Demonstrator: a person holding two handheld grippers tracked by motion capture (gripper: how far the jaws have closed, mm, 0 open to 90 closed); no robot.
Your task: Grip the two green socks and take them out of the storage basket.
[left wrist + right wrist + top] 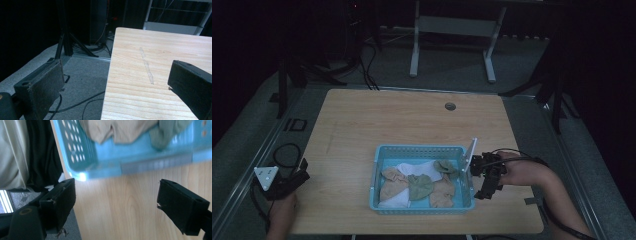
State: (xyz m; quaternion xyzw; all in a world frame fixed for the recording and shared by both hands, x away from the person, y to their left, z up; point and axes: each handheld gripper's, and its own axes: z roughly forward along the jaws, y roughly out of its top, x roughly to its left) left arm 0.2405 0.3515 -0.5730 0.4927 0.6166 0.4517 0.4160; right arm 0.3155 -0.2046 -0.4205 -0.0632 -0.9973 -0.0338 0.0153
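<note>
Right gripper sat jaws spread, empty, just beside the basket, socks at its 9 o'clock; left gripper also spread, much farther.

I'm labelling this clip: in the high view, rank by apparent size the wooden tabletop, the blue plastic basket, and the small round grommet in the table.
1. Light wooden tabletop, largest.
2. Blue perforated plastic basket, holding folded cloths.
3. Small round grey grommet, smallest.
</note>
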